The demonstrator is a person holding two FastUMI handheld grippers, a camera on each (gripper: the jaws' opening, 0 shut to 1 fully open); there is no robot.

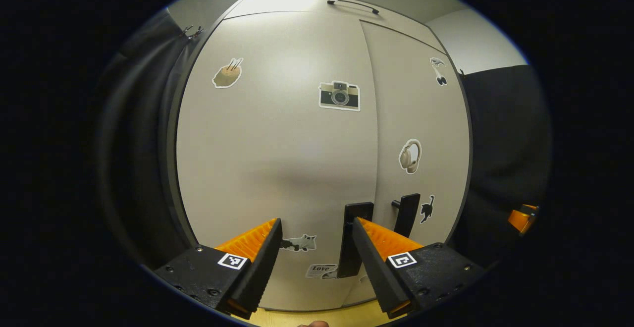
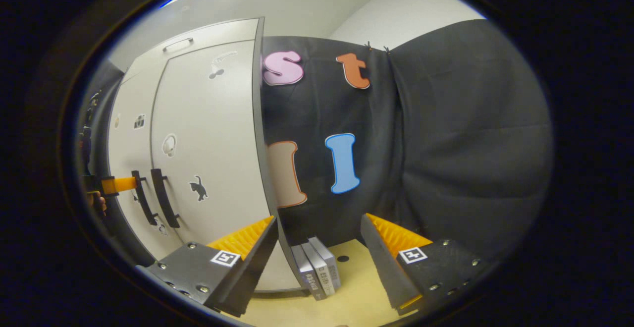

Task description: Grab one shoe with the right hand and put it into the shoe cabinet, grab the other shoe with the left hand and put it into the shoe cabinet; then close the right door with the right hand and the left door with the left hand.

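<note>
Now both cabinet doors (image 1: 277, 134) look shut, shoes presumably inside. I hold left gripper (image 1: 316, 252) agape, just before left door handle (image 1: 352, 238); right gripper (image 2: 317, 257) agape, off cabinet's side. Door stiff, light-swinging; I'd push flat panel near handle.

The left gripper (image 1: 315, 247) faces the closed cabinet, fingers spread apart with nothing between them. The left door (image 1: 277, 158) carries camera (image 1: 340, 95), food (image 1: 227, 74) and animal (image 1: 299, 243) stickers. Its black handle (image 1: 353, 238) stands upright just beside the right finger. The right door (image 1: 421, 119) has a headphones sticker (image 1: 410, 156), a cat sticker (image 1: 427, 208) and its own handle (image 1: 407, 214). A top handle (image 1: 352, 5) sits above.
</note>
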